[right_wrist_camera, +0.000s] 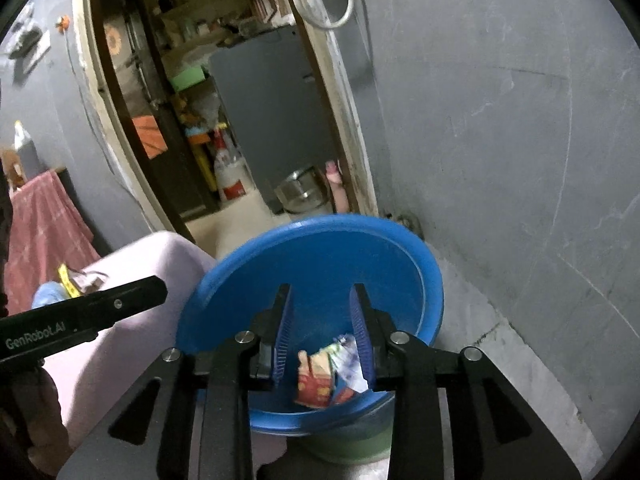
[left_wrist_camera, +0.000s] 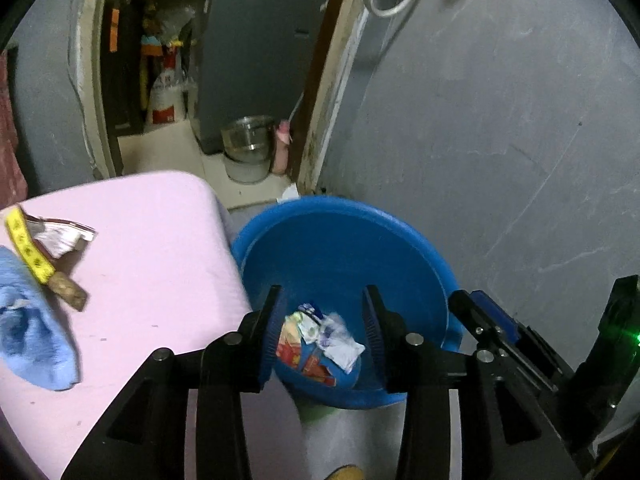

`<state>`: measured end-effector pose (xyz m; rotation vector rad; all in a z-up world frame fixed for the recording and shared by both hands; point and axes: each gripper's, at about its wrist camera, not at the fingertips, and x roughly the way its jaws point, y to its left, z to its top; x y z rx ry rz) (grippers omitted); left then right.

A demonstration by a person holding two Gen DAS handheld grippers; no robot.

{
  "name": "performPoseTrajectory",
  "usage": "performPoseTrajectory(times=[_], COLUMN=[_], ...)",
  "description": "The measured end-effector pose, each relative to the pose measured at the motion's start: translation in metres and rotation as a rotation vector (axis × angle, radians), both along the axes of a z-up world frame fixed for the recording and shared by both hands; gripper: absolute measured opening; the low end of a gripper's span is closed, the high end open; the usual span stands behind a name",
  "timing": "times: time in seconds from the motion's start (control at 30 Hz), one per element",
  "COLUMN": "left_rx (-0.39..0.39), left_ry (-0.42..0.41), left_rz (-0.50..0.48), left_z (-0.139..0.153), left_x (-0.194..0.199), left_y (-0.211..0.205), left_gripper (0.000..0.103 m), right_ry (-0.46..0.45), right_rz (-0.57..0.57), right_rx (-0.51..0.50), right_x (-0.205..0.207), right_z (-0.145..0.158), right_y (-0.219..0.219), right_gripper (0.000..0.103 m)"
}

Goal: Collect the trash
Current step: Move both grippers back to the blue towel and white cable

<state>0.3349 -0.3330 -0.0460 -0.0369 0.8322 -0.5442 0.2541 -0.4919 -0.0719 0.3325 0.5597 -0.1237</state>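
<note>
A blue basin (left_wrist_camera: 344,232) (right_wrist_camera: 320,248) stands next to the pink table (left_wrist_camera: 152,232). Crumpled wrappers (left_wrist_camera: 316,340) (right_wrist_camera: 328,372), red, white and blue, lie in its bottom. My left gripper (left_wrist_camera: 322,312) is open and empty above the basin. My right gripper (right_wrist_camera: 320,312) is open and empty above the basin too; its body shows at the right of the left wrist view (left_wrist_camera: 520,340). On the table's left lie a silver wrapper (left_wrist_camera: 64,236), a yellow strip (left_wrist_camera: 28,248), a brown piece (left_wrist_camera: 68,292) and a blue cloth (left_wrist_camera: 32,332).
The basin rests on a green container (right_wrist_camera: 352,444). A grey wall (left_wrist_camera: 500,140) rises to the right. A doorway behind opens on a room with a steel pot (left_wrist_camera: 246,138), a grey cabinet (left_wrist_camera: 256,52) and a sack (left_wrist_camera: 166,96). A red cloth (right_wrist_camera: 40,232) hangs left.
</note>
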Motion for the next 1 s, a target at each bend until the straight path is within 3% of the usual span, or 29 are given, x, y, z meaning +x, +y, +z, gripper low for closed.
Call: performPoseTrajectory(times=[0.07, 0.2, 0.27, 0.37, 0.4, 0.47, 0.6, 0.7, 1.0], left_rx=[-0.029, -0.096, -0.111, -0.125, -0.13, -0.138, -0.145, -0.145, -0.143], left_ry=[-0.035, -0.128, -0.178, -0.241, -0.263, -0.295, -0.353, -0.398, -0.475], left_rz=[0.014, 0.053, 0.071, 0.103, 0.114, 0.137, 0.178, 0.218, 0.321], left_z=[0.011, 0.039, 0.052, 0.071, 0.078, 0.089, 0.109, 0.12, 0.138], left_x=[-0.006, -0.02, -0.029, -0.041, -0.045, -0.052, -0.068, -0.079, -0.114], left_y=[0.01, 0.04, 0.054, 0.076, 0.085, 0.101, 0.132, 0.157, 0.225], left_gripper=[0.048, 0.055, 0.058, 0.064, 0.065, 0.076, 0.086, 0.094, 0.1], right_ry=[-0.042, -0.153, -0.199, -0.268, -0.294, -0.339, -0.406, -0.449, -0.515], right_rz=[-0.002, -0.01, -0.013, -0.008, -0.005, 0.006, 0.048, 0.069, 0.139], right_rx=[-0.008, -0.014, -0.015, -0.036, -0.047, -0.062, -0.102, -0.125, -0.158], right_x=[-0.007, -0.028, -0.037, -0.051, -0.057, -0.065, -0.076, -0.082, -0.094], right_z=[0.007, 0.031, 0.046, 0.069, 0.078, 0.092, 0.118, 0.131, 0.15], right_y=[0.004, 0.014, 0.021, 0.035, 0.042, 0.054, 0.084, 0.104, 0.153], right_gripper=[0.03, 0.05, 0.052, 0.061, 0.069, 0.076, 0.087, 0.102, 0.103])
